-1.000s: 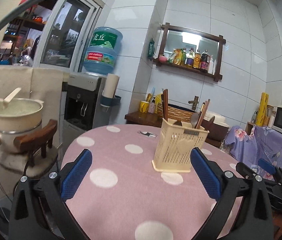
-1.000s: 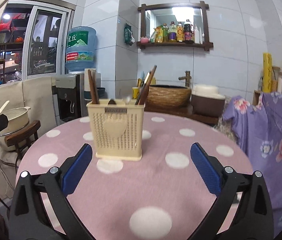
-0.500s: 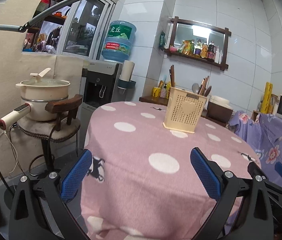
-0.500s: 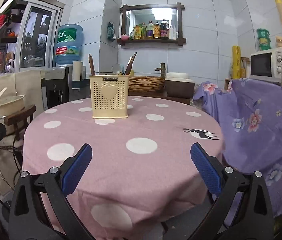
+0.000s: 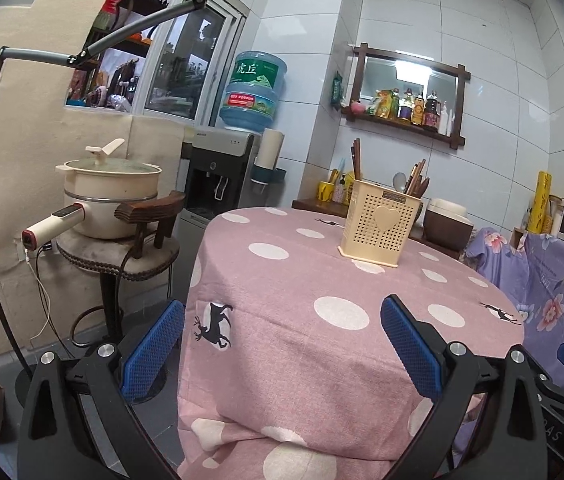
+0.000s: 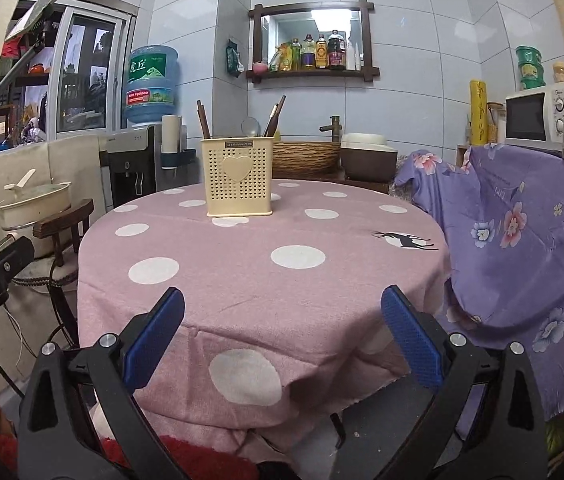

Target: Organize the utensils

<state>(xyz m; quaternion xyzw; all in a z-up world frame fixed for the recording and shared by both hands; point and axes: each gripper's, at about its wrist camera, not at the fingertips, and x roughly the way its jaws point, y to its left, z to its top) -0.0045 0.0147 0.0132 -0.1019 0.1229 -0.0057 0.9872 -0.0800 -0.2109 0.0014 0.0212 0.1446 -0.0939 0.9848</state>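
Both grippers hang off the near edge of the round table [image 6: 241,280], well apart from the holder. The left gripper [image 5: 282,344] has its blue-padded fingers [image 5: 153,352] spread wide with nothing between them; it sits low by the table's left side, where the pink dotted cloth [image 5: 322,380] drapes down. The right gripper [image 6: 282,336] is likewise spread wide and empty, its fingers [image 6: 410,336] framing the cloth's front hem.

The cream utensil holder [image 6: 237,176] stands upright on the far part of the table, toward the back edge, its perforated face with a raised heart turned to the cameras. In the left view the holder [image 5: 378,224] shows at an angle. Dark chopsticks [image 6: 203,120] stick up at its left end, more sticks [image 6: 273,116] lean at its right end, and a spoon [image 6: 250,124] bowl rises between them. Which compartments they sit in cannot be told from here.

Apart from the holder, only the cloth's white dots and deer prints [image 6: 406,240] show on the table.

To the left a cream pot [image 5: 109,192] rests on a wooden chair [image 5: 133,248], beside a water dispenser [image 5: 221,168]. At right a purple floral cover [image 6: 522,240] drapes furniture below a microwave [image 6: 538,118]
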